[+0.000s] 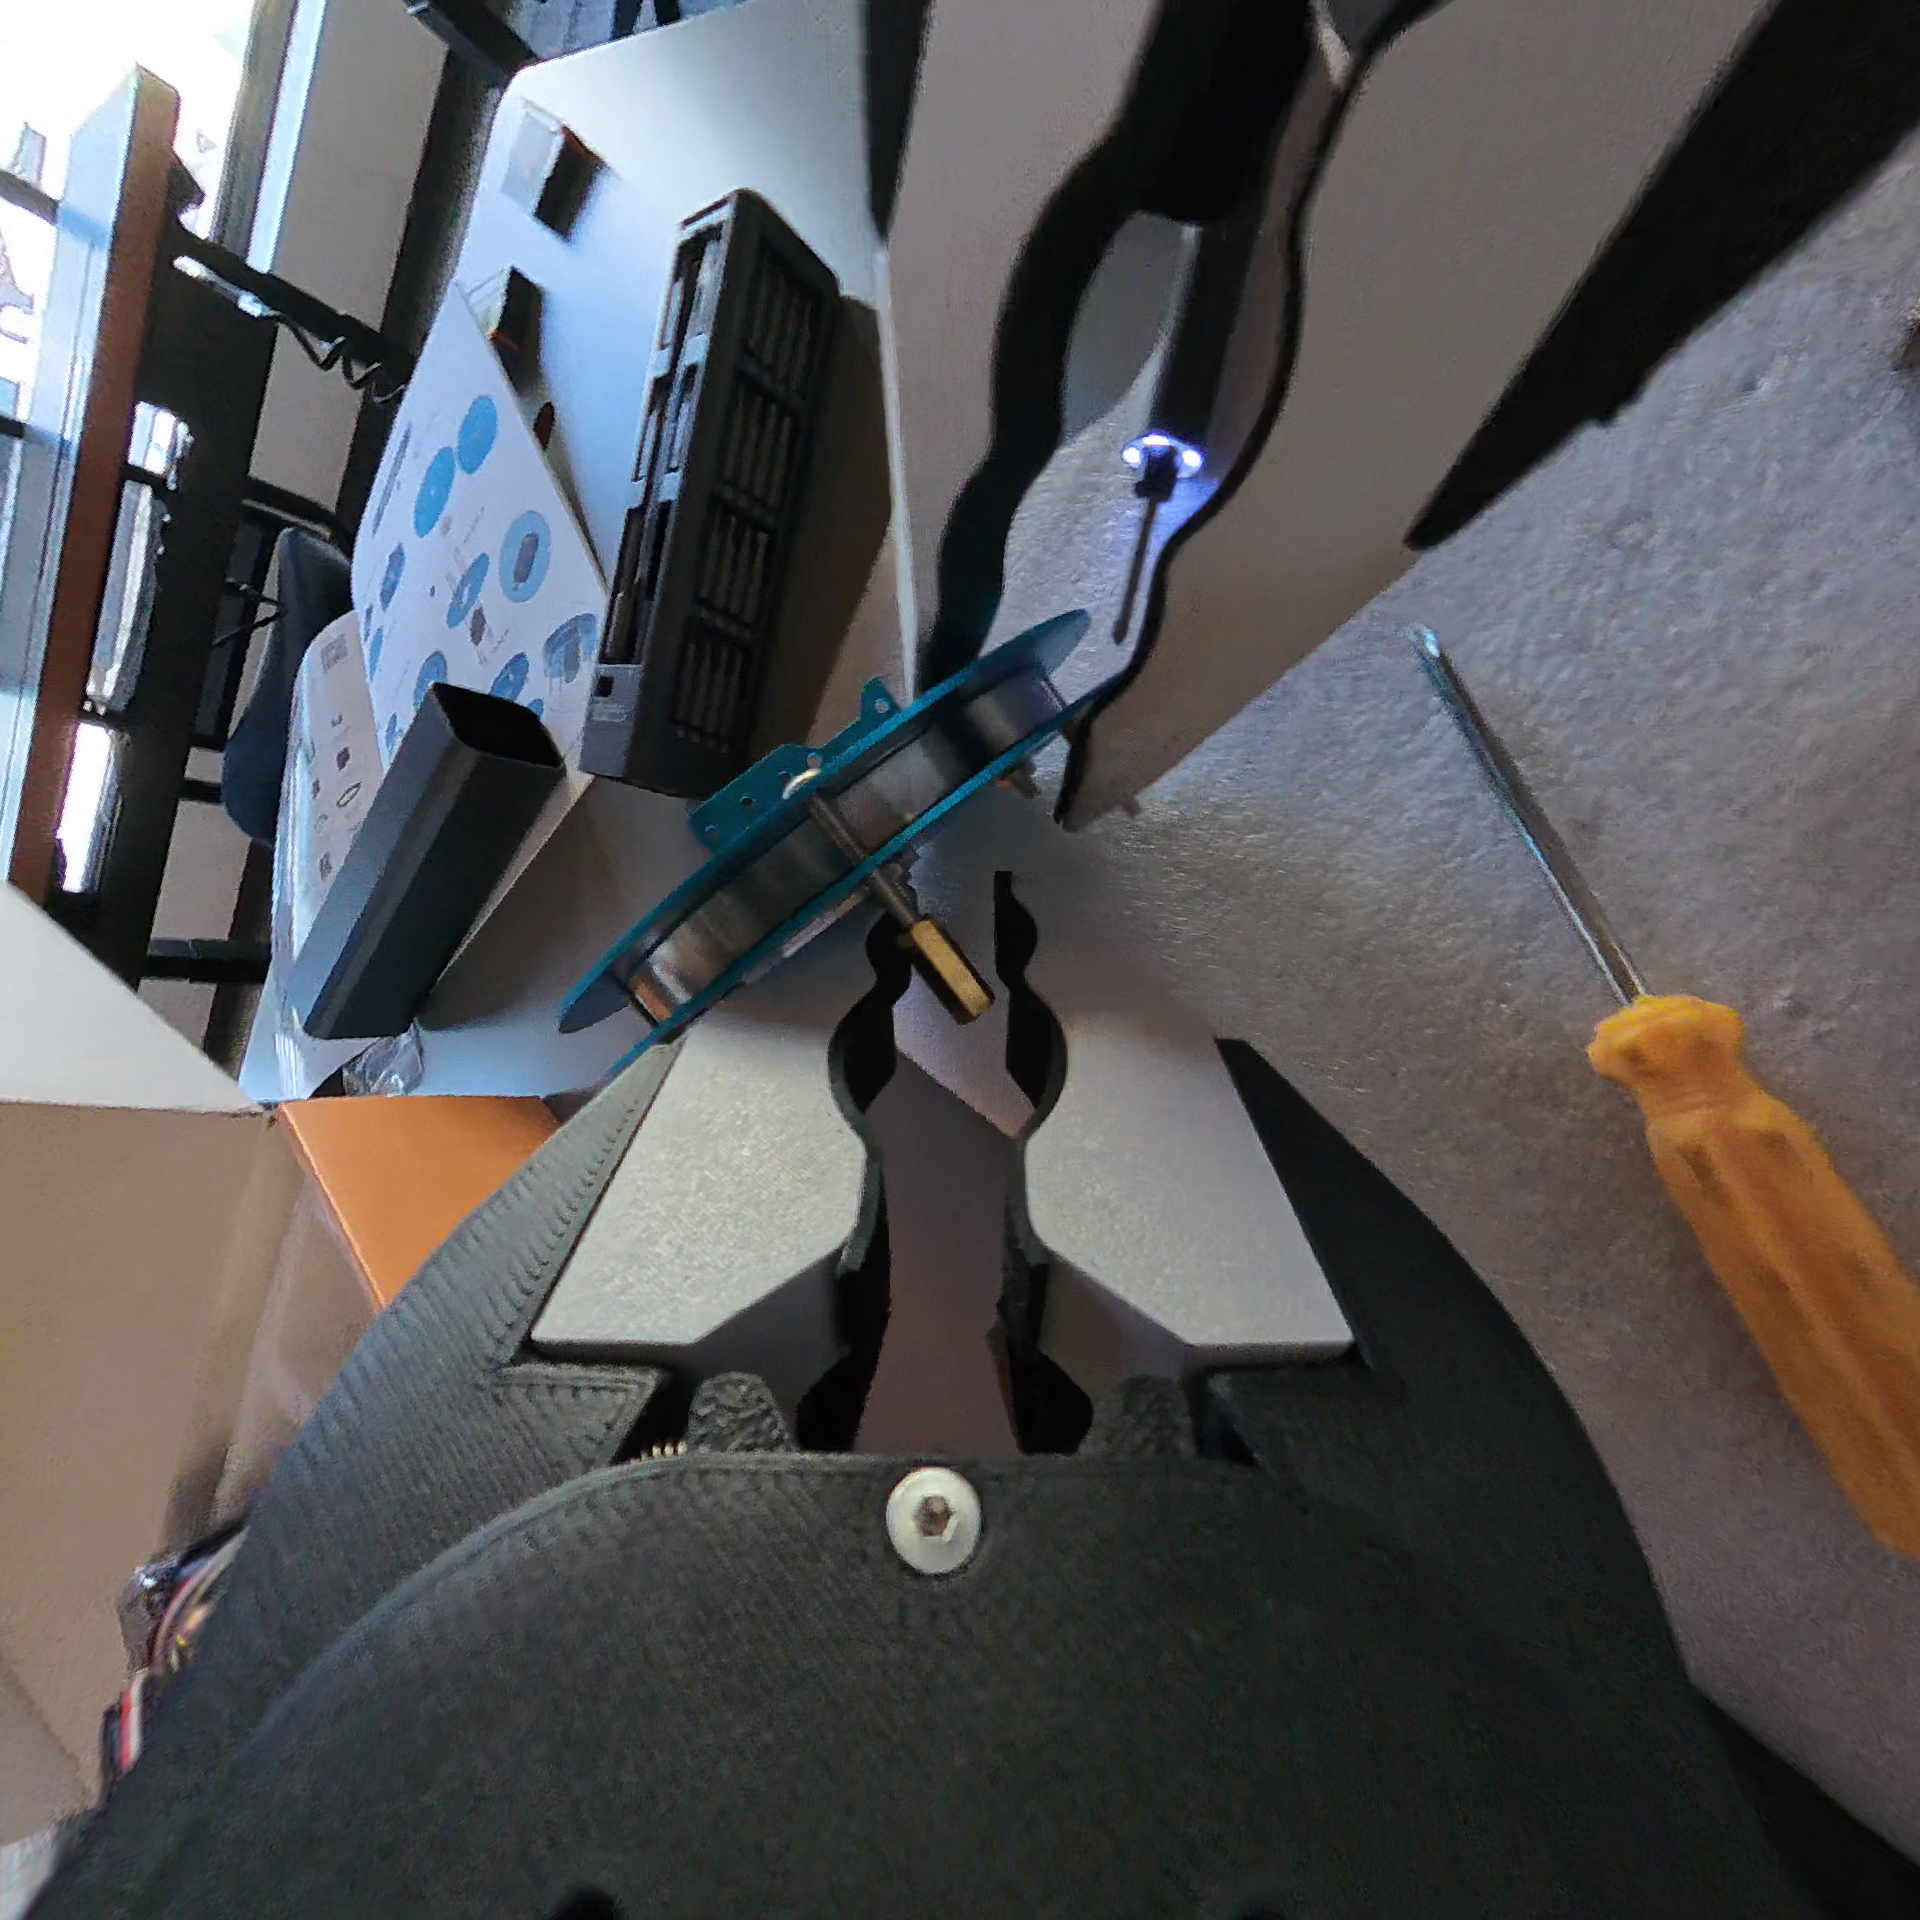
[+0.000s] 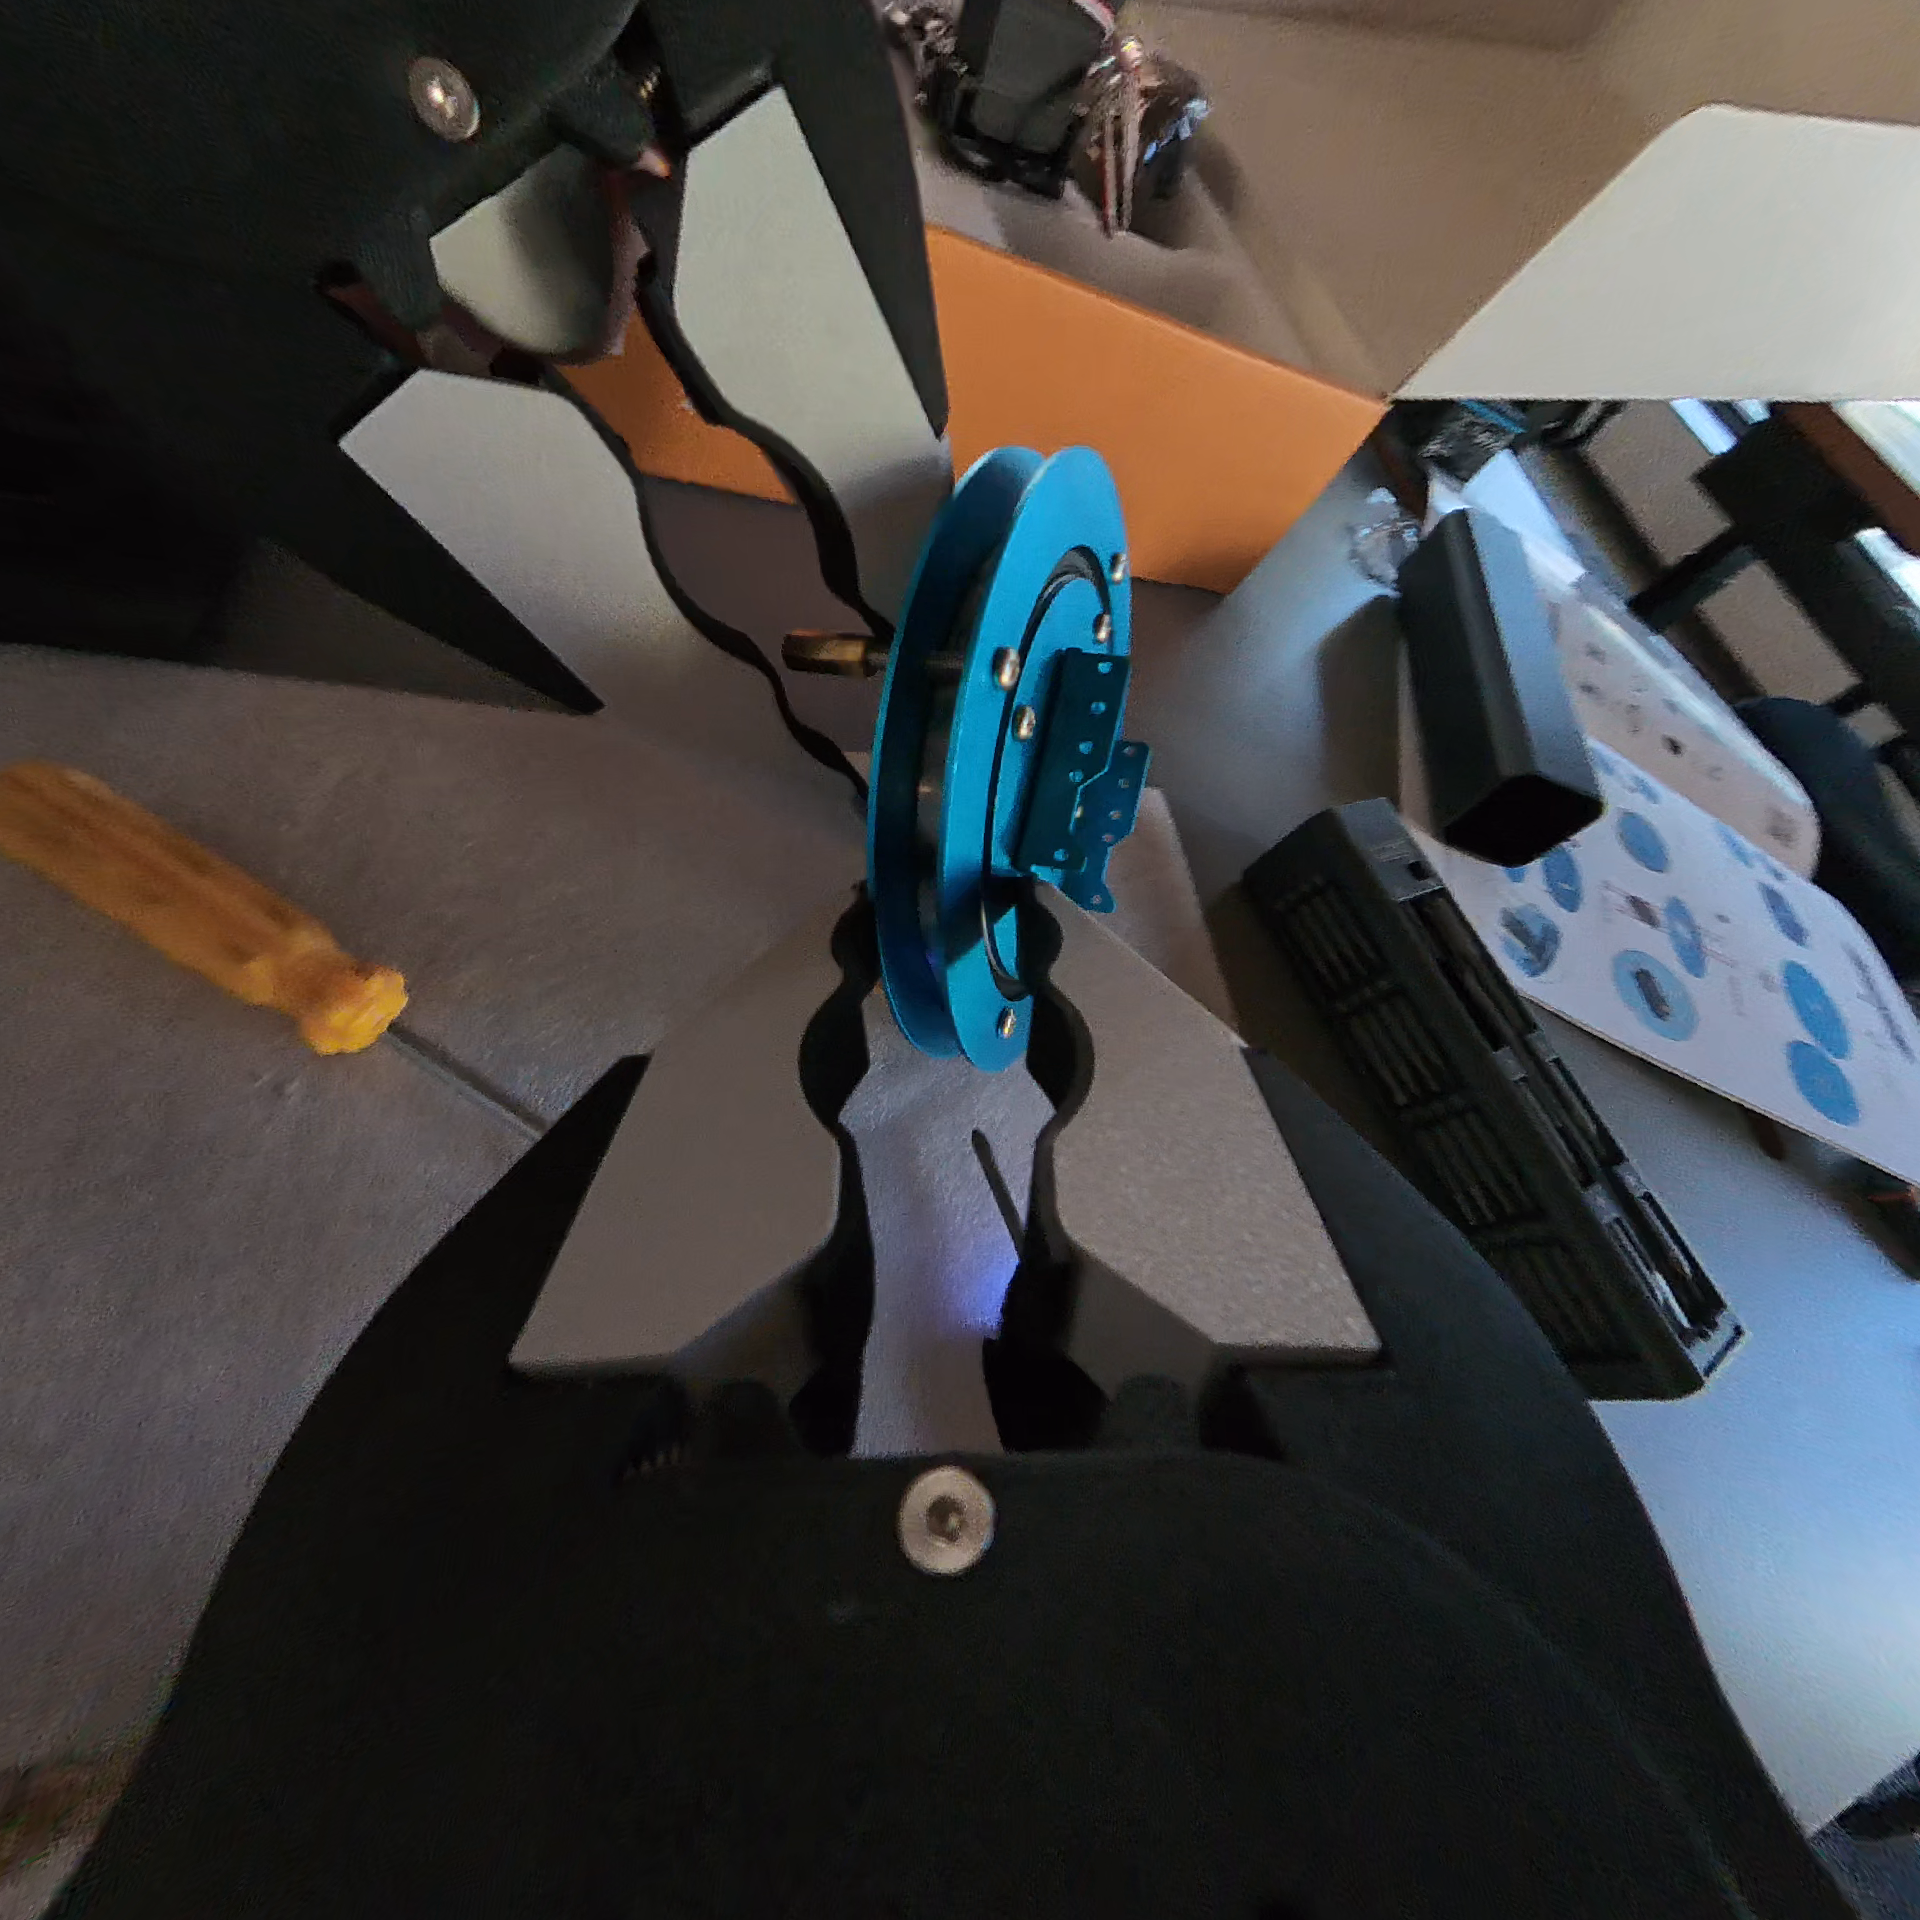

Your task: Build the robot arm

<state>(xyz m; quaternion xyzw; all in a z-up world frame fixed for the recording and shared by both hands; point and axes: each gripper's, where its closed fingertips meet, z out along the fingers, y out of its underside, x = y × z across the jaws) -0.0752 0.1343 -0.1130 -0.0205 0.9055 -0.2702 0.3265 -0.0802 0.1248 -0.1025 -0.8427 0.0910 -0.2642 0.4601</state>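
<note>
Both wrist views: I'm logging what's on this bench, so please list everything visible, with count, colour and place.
Disc assembly: one, blue, two discs with a bracket, held off the bench between both grippers.
Brass standoff: one, gold, on the assembly's shaft, between the left fingertips.
Screwdriver: one, yellow handle, lying on the grey mat.
Bit case: one, black, on the table right of the assembly.
Rectangular sleeve: one, dark grey, beside the case.
Instruction sheet: one, white with blue pictures, beyond the case.
Cardboard box: one, orange-brown, behind.
Left hand-held gripper: black, around the standoff; contact unclear.
Right hand-held gripper: black, clamping the disc rim.
</note>
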